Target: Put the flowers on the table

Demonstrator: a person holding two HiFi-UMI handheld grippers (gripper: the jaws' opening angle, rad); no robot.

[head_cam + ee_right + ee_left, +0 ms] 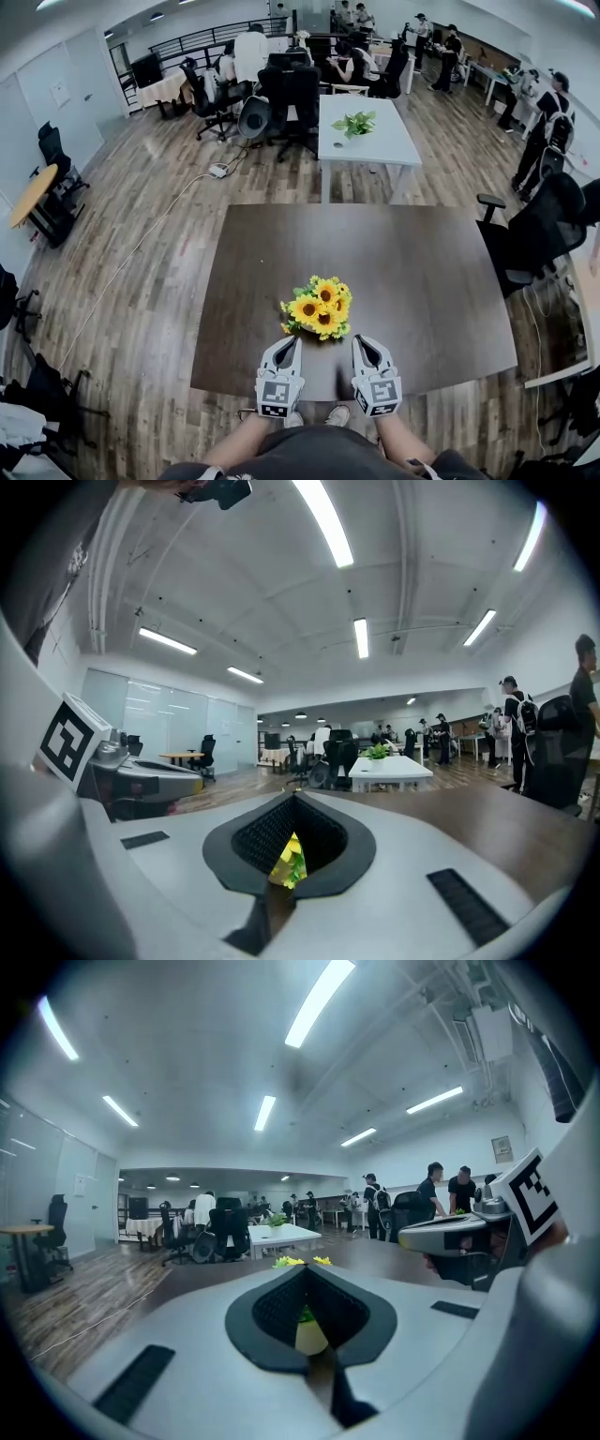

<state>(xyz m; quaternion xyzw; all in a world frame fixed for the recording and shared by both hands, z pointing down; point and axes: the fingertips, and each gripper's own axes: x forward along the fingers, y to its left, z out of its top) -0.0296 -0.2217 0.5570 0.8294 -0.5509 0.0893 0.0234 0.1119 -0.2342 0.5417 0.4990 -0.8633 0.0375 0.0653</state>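
Nearest you, the left gripper (292, 341) and the right gripper (360, 341) are level with each other over the near edge of the dark brown tabletop (431, 281). They point away from you, marker cubes toward your body. In the left gripper view the left gripper's jaws are closed tip to tip with nothing clamped. Only the pale pot and a few yellow petals show through the gap behind the tips. The right gripper view shows the same: jaws together, empty, yellow bloom visible through the gap.

The flowers (319, 308) are a small bunch of sunflowers with green leaves. They stand upright on the tabletop just beyond the two grippers and between them, near its front edge and apart from both sets of tips.

Past the tabletop's far edge is a white table (375, 145) carrying a green plant (354, 123). Beyond it are black office chairs (291, 89) and several people. A pale cable (141, 246) trails across the wooden floor (141, 309) at left.
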